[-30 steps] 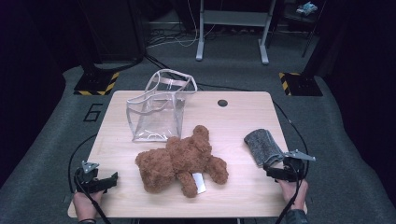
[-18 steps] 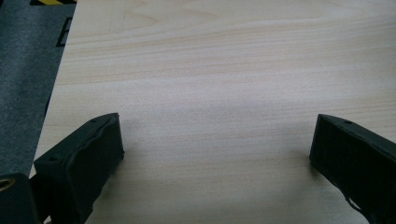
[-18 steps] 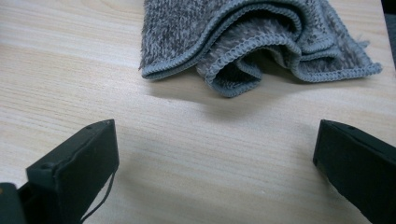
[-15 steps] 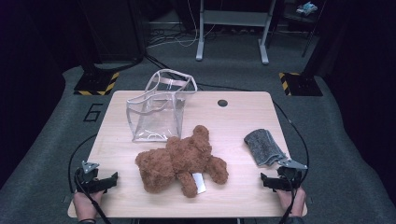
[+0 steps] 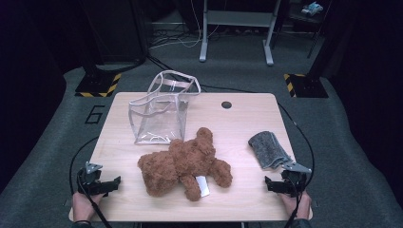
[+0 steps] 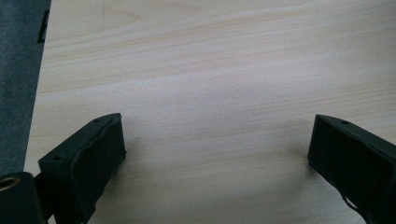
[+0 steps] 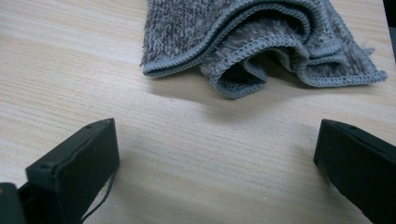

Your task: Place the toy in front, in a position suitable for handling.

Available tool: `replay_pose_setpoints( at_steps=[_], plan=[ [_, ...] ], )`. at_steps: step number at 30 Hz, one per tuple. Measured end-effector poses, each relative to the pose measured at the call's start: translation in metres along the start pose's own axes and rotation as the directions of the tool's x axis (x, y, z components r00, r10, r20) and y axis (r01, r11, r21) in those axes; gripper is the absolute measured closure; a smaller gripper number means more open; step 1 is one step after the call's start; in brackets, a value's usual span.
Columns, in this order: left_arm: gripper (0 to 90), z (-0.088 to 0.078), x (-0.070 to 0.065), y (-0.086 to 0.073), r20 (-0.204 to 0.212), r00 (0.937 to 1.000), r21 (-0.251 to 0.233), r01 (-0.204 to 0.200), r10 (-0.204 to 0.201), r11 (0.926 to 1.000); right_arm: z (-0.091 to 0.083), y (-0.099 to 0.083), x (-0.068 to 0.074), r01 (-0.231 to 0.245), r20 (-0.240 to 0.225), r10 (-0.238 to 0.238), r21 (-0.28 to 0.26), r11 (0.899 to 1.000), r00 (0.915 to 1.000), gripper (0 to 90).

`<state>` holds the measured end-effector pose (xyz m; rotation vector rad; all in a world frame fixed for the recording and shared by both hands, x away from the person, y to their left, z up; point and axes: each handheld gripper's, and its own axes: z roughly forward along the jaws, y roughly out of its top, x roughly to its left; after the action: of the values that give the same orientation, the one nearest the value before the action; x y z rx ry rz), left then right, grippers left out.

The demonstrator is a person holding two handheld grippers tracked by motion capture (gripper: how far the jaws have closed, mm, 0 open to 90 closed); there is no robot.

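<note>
A brown teddy bear (image 5: 183, 164) lies on its side in the middle of the wooden table (image 5: 237, 123), with a white tag by its legs. A clear plastic bag (image 5: 161, 111) stands open behind it at the left. A folded grey cloth (image 5: 268, 149) lies near the right edge. My left gripper (image 5: 111, 183) rests at the near left corner, open over bare wood (image 6: 215, 158). At the near right corner my right gripper (image 5: 273, 184) is open too. The grey cloth (image 7: 261, 37) lies just beyond its jaws (image 7: 217, 163), not touching them.
A small black round hole (image 5: 226, 104) sits in the table's far side. Cables loop from both grippers along the table's left and right edges. Grey carpet surrounds the table, with a metal stand's feet (image 5: 235, 52) and yellow-black striped bases (image 5: 97, 88) behind.
My right gripper has drawn back from the grey cloth toward the table's near edge. The left gripper, bear, bag and cloth have stayed put.
</note>
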<state>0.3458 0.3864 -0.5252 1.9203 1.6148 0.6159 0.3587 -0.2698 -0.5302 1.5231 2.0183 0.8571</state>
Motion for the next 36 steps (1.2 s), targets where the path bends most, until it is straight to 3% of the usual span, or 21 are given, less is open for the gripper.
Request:
replay_pose_setpoints(
  at_steps=[3,6,13,24,30,34,36],
  plan=[
    [3.5,-0.002,0.001,0.008,0.046,0.9988,-0.007,0.016,-0.016,0.9998,0.000,0.000,0.000,0.002,-0.002,-0.002,0.001,1.000,1.0000,0.0],
    [2.8,-0.004,-0.001,0.016,0.060,0.9982,-0.009,0.008,-0.007,0.9999,0.000,0.000,0.000,0.002,-0.002,-0.002,0.001,1.000,1.0000,0.0],
    [2.3,-0.013,-0.010,0.050,0.119,0.9913,-0.045,-0.051,0.056,0.9977,0.000,0.000,0.000,0.005,0.000,-0.005,0.001,1.000,1.0000,0.0],
    [2.8,-0.019,-0.018,0.088,0.121,0.9880,-0.096,-0.085,0.096,0.9917,0.000,0.000,0.000,0.001,0.001,-0.001,0.000,1.000,1.0000,0.1],
    [3.7,-0.025,-0.020,0.122,0.167,0.9800,-0.124,-0.087,0.107,0.9884,0.000,0.000,0.000,0.001,0.001,-0.001,0.000,1.000,1.0000,0.2],
    [4.4,-0.026,-0.022,0.136,0.172,0.9780,-0.142,-0.094,0.118,0.9854,0.000,0.000,0.000,0.001,0.001,-0.001,-0.001,1.000,1.0000,0.2],
    [4.7,-0.028,-0.023,0.151,0.179,0.9751,-0.157,-0.103,0.131,0.9823,0.000,0.000,0.000,0.001,0.002,-0.001,-0.002,1.000,1.0000,0.5]
  ],
)
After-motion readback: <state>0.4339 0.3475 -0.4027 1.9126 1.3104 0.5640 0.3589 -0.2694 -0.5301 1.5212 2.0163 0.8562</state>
